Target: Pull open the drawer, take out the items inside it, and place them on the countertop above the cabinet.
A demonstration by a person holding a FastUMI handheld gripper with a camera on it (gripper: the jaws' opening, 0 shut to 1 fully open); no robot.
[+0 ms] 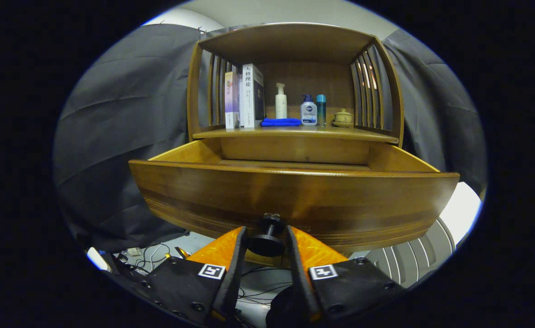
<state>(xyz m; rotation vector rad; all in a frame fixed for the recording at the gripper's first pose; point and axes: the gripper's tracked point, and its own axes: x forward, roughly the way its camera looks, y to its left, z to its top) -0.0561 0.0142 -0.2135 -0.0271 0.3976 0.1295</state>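
The wooden drawer (294,196) stands pulled far out of the cabinet, its curved front close ahead of me. Its dark round knob (267,240) sits between my fingers, and my gripper (267,230) is shut on it, one finger pressing each side. The tall drawer front hides the drawer's floor, so I cannot tell what lies inside; just the inner side walls and back wall show. Beyond the drawer, the countertop (294,133) runs across the cabinet under a slatted hutch.
On the countertop stand two books (247,98), a white pump bottle (281,102), a folded blue cloth (281,122), a blue-capped bottle (308,111), a teal can (321,109) and a lidded ceramic cup (343,117). Cables (153,253) lie on the floor below.
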